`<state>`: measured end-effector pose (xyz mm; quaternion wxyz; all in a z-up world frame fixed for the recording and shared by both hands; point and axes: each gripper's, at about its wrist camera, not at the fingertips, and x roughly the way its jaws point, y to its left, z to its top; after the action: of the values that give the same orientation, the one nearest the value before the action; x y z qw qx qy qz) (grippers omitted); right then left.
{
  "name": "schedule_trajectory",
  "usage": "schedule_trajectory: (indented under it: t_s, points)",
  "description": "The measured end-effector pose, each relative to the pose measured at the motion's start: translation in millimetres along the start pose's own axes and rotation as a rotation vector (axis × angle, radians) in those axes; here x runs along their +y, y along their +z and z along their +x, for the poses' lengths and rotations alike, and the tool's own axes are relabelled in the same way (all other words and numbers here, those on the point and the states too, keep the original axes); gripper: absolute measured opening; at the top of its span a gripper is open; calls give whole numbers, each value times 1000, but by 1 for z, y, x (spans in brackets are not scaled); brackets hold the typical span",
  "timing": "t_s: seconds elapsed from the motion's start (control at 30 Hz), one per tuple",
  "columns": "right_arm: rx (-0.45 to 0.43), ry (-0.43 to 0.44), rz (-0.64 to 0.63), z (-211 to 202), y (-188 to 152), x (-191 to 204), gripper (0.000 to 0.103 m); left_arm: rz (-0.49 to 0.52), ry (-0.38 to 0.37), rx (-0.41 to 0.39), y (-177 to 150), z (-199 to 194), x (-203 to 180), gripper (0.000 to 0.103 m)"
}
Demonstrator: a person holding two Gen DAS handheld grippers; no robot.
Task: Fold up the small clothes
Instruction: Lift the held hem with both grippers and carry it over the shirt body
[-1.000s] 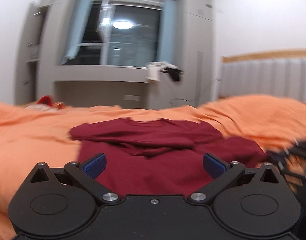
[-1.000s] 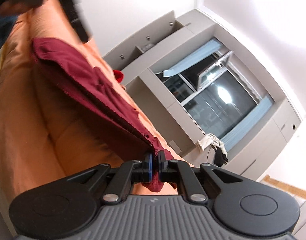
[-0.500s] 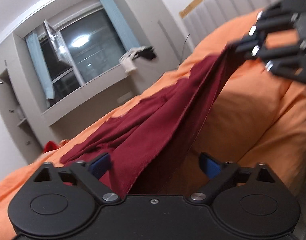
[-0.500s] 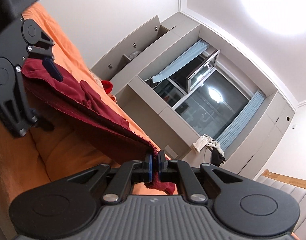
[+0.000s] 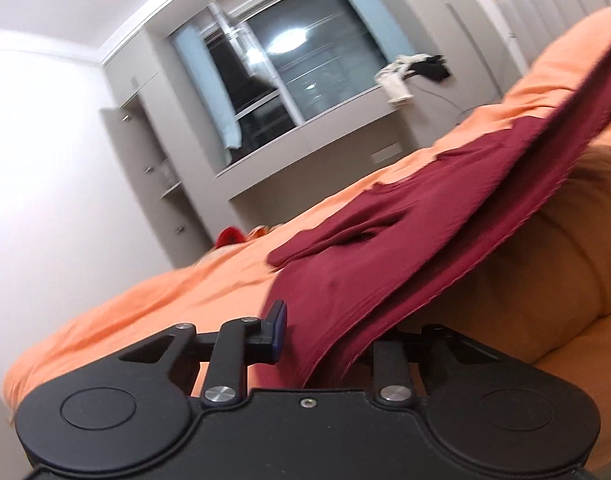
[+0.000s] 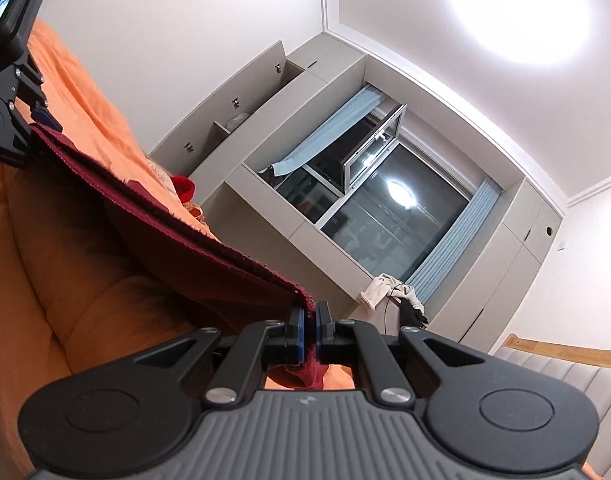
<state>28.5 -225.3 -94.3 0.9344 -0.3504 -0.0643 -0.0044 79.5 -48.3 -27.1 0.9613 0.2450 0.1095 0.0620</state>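
Now the left tool [image 5: 321, 340] has moved in from wide open, its fingers narrowing around the maroon shirt's [image 5: 405, 240] hem ahead of it, though whether it grips yet I cannot tell. The right tool [image 6: 310, 330] stays clamped on the opposite corner, stretching the hem above the orange bed [image 5: 165, 300], ready for folding.

Orange duvet [image 5: 193, 280], dark window [image 6: 389, 216], grey cabinets [image 6: 241, 100], padded headboard [image 5: 553, 0]

Dark red shirt [image 5: 405, 240] stretched taut, hem lifted off the bed.
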Motion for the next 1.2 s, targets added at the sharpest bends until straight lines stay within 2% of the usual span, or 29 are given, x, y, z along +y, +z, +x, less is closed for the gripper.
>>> schedule_trajectory:
  t_s: [0.37, 0.43, 0.47, 0.5, 0.73, 0.93, 1.07, 1.2]
  points:
    - [3, -14, -4, -4, 5, -5, 5, -26, 75, 35, -8, -10, 28, 20]
    - [5, -15, -17, -5, 5, -4, 5, -49, 80, 45, -7, -11, 33, 16]
    - [5, -15, -24, -5, 5, -3, 5, -60, 74, 45, -7, -12, 35, 9]
    - [5, -16, -31, -5, 5, -2, 5, -66, 66, 41, -6, -13, 37, 6]
    - [-11, -30, -54, -3, 12, -2, 4, -106, 86, -74, 2, -32, 53, 5]
    - [-44, -79, -52, -17, 25, -19, 4, -197, 47, -158, 28, -52, 80, 5]
    - [-39, -103, -43, -39, 30, -36, 4, -157, 23, -228, 42, -78, 85, 5]
    - [-23, -114, -36, -69, 35, -47, 4, -125, -35, -262, 49, -114, 92, 5]
